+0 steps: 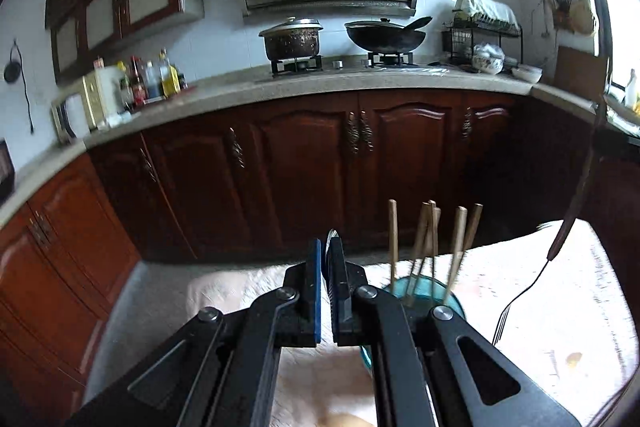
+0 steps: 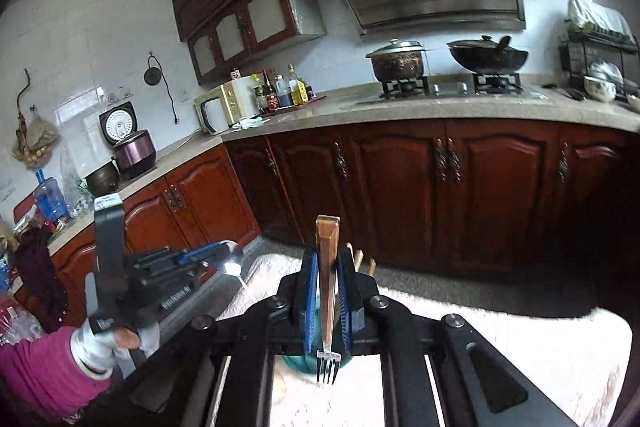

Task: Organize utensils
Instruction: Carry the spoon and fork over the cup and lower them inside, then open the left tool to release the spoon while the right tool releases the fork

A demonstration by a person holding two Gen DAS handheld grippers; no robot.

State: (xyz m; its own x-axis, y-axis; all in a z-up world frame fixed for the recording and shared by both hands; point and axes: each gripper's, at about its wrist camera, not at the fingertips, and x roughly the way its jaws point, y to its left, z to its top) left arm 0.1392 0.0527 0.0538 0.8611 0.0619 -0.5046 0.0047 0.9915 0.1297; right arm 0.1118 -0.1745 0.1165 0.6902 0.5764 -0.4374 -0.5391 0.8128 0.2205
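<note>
Item: you are pinching a light, stiff, slippery wooden-handled steel fork (image 2: 327, 307) mid-handle in the right tongs (image 2: 327, 267), tines down above the teal glass holder (image 2: 298, 363), while the left tongs (image 1: 326, 259) are clamping a shiny metal spoon (image 2: 232, 261).

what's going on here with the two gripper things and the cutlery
A person is sorting cutlery with a hand-held gripper in each hand. The right hand-held gripper is shut on a wooden-handled fork, tines down. The left hand-held gripper is shut on a metal spoon. Both are held above a teal cup that already holds chopsticks, on a cloth-covered table.
</note>
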